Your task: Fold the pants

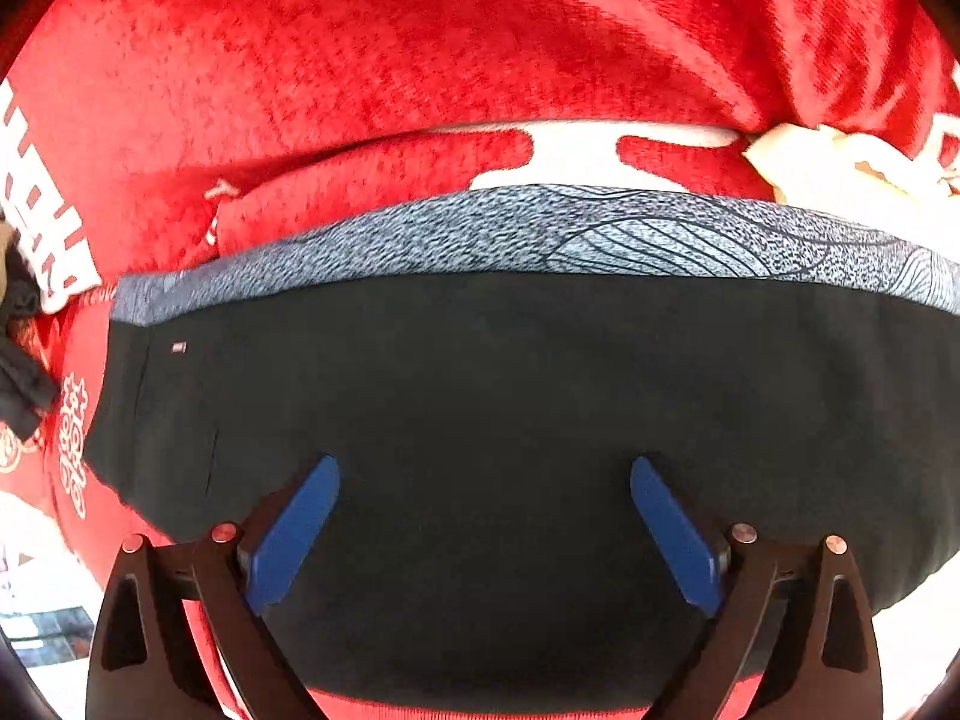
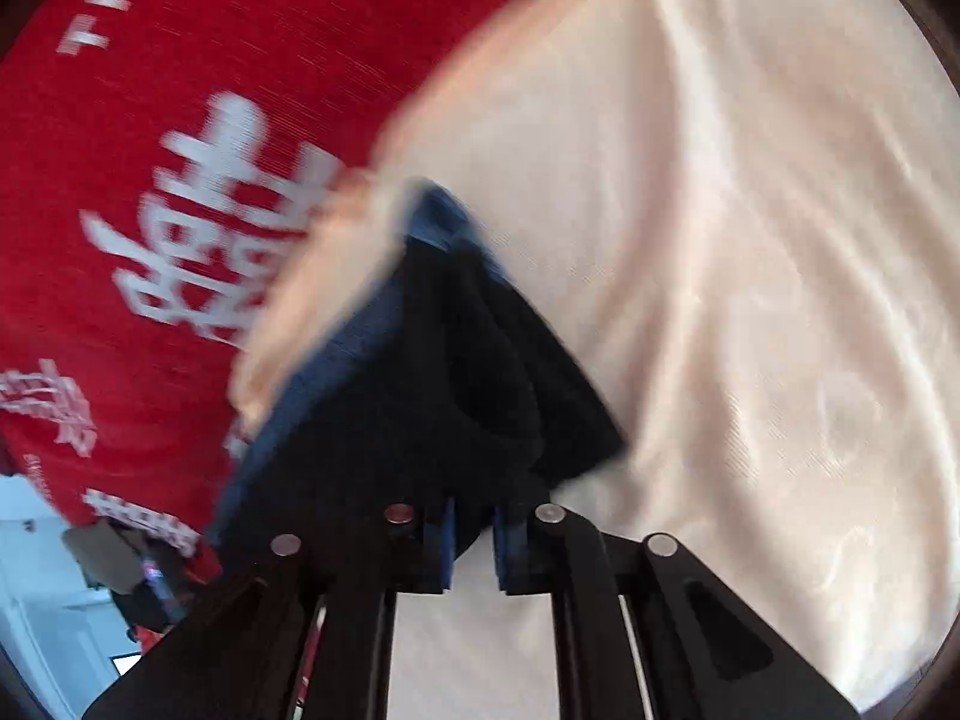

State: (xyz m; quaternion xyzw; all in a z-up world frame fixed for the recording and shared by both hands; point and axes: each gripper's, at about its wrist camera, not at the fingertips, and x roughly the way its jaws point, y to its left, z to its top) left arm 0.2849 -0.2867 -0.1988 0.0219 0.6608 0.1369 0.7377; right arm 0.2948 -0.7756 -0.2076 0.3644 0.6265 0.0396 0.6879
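Black pants (image 1: 480, 372) with a grey patterned waistband (image 1: 540, 234) lie spread flat on a red blanket (image 1: 420, 60). My left gripper (image 1: 485, 462) points down over the black fabric, jaws wide open, blue pads (image 1: 300, 528) apart and nothing pinched between them. In the right wrist view a bunched fold of the pants (image 2: 432, 372), black with a bluish edge, is lifted. My right gripper (image 2: 474, 522) is shut on it, and the cloth hides the fingertips.
A cream cloth (image 2: 750, 240) lies under and right of the right gripper, also at the far right (image 1: 840, 162) of the left view. The red blanket (image 2: 180, 60) carries white lettering. A dark item (image 1: 18, 372) sits at the left edge; room clutter (image 2: 120, 570) shows lower left.
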